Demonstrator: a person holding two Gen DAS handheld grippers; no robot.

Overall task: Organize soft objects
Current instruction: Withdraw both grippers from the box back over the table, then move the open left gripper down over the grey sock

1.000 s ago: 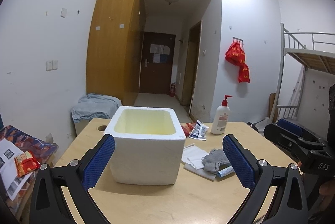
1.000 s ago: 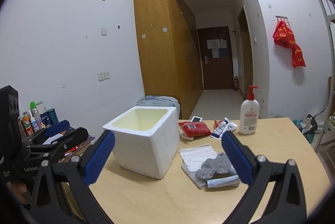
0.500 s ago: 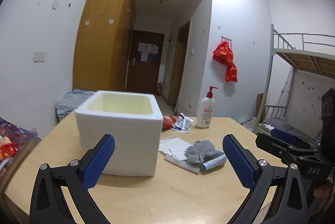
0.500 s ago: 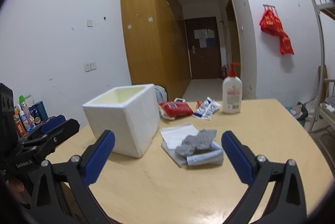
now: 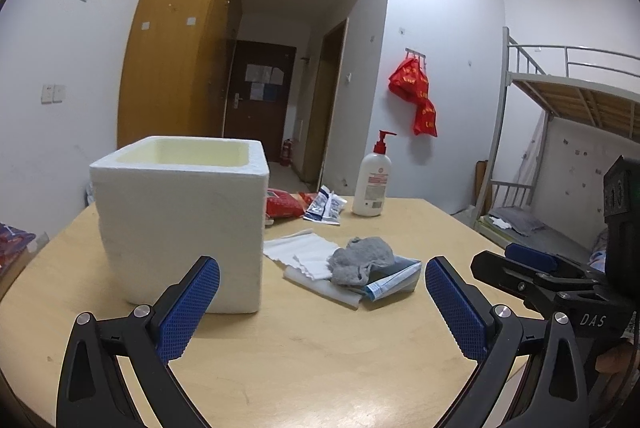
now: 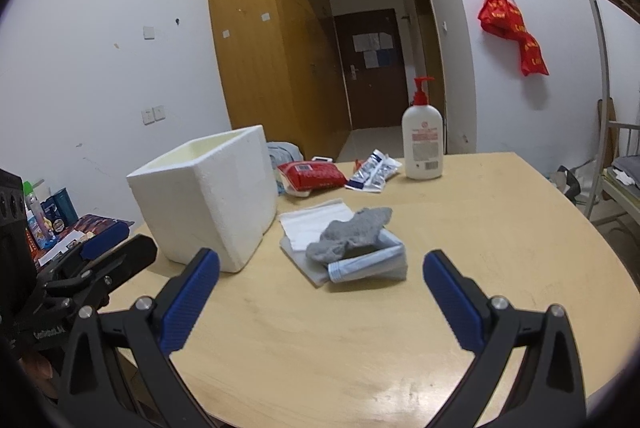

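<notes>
Wooden table (image 6: 460, 268) (pale), bunk bed (image 5: 568, 99) beyond.

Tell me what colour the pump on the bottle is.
Red; the pump tops a white bottle, clearest in the right wrist view.

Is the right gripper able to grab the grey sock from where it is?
Probably yes. The right gripper is open and faces the grey sock, with only bare table between them. The foam box stands off to the side.

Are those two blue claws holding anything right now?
No. The left claw and the right claw both gape open above the table, short of the grey sock.
</notes>
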